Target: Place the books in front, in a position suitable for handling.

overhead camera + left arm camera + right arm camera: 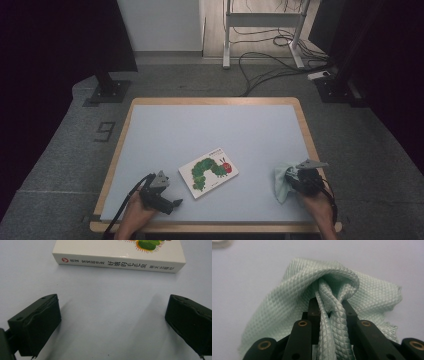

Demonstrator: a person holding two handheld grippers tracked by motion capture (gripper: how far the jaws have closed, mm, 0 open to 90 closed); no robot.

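A white picture book with a green caterpillar on its cover lies flat near the front middle of the table. In the left gripper view its spine faces me, just beyond the jaws. My left gripper rests on the table to the book's left, open, with only bare tabletop between its jaws. At the front right, my right gripper is shut on a pale green woven cloth. A bunched fold of the cloth is pinched between the jaws, and the rest drapes onto the table.
The grey tabletop has a wooden rim. Beyond the table, on the floor, are black stand bases, cables and a white desk frame. Dark curtains hang at both sides.
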